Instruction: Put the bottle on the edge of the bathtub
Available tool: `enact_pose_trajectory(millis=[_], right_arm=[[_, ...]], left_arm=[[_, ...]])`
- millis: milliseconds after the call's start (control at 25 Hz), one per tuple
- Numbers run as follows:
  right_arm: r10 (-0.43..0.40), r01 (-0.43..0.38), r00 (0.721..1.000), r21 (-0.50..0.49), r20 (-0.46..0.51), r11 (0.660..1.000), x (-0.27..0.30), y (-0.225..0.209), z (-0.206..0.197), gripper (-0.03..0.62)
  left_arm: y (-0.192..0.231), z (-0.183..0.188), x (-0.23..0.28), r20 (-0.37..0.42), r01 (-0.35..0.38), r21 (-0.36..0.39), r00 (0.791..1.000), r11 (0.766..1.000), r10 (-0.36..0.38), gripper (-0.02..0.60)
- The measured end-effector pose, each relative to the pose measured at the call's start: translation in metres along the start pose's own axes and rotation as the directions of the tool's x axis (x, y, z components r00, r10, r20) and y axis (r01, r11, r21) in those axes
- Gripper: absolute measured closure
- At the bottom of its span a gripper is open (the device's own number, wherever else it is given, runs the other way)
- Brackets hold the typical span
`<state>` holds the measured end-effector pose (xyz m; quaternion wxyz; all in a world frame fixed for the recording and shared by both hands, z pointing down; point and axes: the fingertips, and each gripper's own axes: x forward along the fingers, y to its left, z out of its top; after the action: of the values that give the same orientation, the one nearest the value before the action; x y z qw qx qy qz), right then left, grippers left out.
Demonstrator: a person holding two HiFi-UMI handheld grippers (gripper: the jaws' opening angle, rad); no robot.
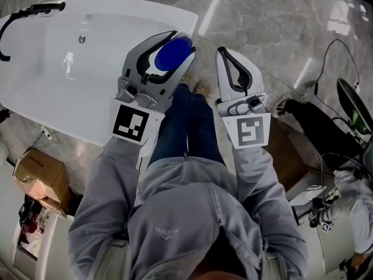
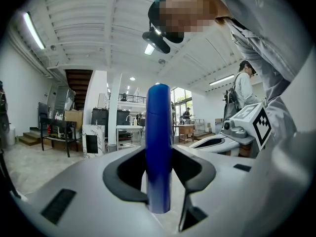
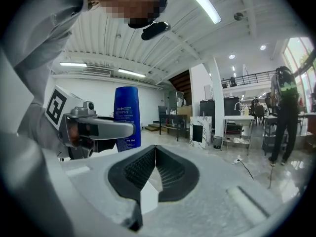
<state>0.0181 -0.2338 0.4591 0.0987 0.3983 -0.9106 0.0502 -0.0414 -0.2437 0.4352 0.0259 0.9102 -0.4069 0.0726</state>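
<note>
Qty: 1 bottle [image 1: 173, 54], 1 bathtub [image 1: 58, 98], 2 grippers [image 1: 182, 42] [image 1: 223, 52], 1 cardbd box [image 1: 38, 168].

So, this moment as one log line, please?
left gripper: shut on blue bottle | right gripper: shut, empty | bathtub edge: no bottle yet

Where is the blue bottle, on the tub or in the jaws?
In the jaws. The left gripper is shut on the bottle, not on the tub.

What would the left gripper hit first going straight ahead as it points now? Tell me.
Probably nothing near. The left gripper, shut on the blue bottle, points level across the room; its line seems to pass above the bathtub rim, toward distant furniture. Depth is unclear.
</note>
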Motion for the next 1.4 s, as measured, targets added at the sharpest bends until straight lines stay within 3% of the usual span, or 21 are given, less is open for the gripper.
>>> enact_pose_trajectory(millis=[560, 880, 1400], right_arm=[[0.022, -0.021, 0.999, 0.015, -0.028, 1.0, 0.054, -0.002, -0.049, 0.589], [0.024, -0.021, 0.998, 0.044, -0.059, 0.999, 0.073, -0.005, -0.081, 0.589], [0.015, -0.008, 0.993, 0.065, -0.114, 0.998, 0.093, -0.015, -0.119, 0.589]], left_arm=[[0.036, -0.065, 0.03, -0.002, 0.003, 0.007, 1.0, 1.0, -0.003, 0.425], [0.056, -0.104, 0.037, -0.021, -0.028, -0.055, 0.999, 0.998, 0.027, 0.425], [0.07, -0.15, 0.064, -0.035, -0.017, 0.006, 0.999, 1.0, 0.017, 0.425]])
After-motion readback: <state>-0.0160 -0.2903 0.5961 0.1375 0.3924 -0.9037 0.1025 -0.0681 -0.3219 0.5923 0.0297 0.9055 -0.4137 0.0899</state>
